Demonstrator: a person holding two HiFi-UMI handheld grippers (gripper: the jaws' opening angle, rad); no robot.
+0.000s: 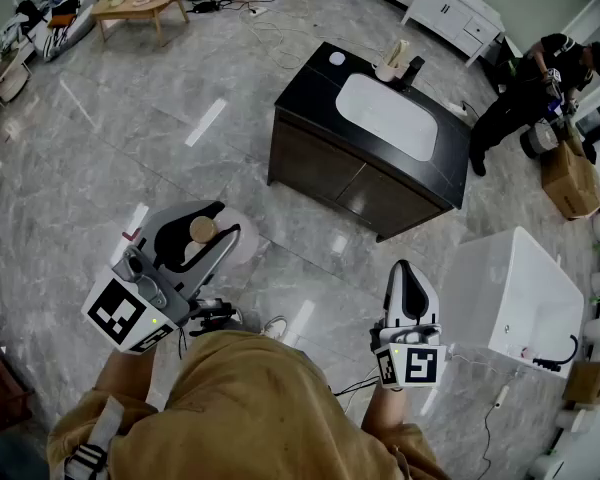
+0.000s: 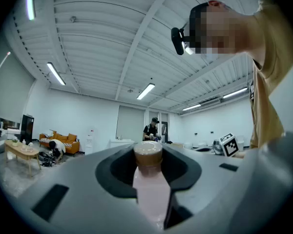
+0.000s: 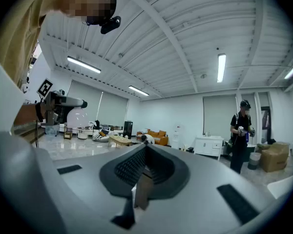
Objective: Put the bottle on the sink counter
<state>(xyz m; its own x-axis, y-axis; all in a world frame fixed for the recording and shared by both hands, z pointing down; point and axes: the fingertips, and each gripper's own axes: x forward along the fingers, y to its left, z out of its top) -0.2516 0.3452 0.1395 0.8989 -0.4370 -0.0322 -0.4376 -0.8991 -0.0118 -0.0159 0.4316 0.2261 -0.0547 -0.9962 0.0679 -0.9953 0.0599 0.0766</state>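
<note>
My left gripper (image 1: pixel 208 232) is shut on a pale pink bottle (image 1: pixel 242 246) with a brown cap (image 1: pixel 202 230), held level over the floor at the lower left. In the left gripper view the bottle (image 2: pixel 150 186) lies between the jaws of the left gripper (image 2: pixel 147 155), cap pointing outward. My right gripper (image 1: pixel 406 268) hangs at the lower right, shut, with nothing in it; in its own view the right gripper (image 3: pixel 146 149) shows its jaws together. The sink counter (image 1: pixel 310 93), a dark cabinet with a white basin (image 1: pixel 388 116), stands ahead, well apart from both grippers.
On the counter's far edge are a white round item (image 1: pixel 337 58), a beige object (image 1: pixel 390 62) and a black faucet (image 1: pixel 413 68). A white tub (image 1: pixel 520 286) stands right of me. A person (image 1: pixel 528 80) bends by a cardboard box (image 1: pixel 570 180). Cables trail on the floor.
</note>
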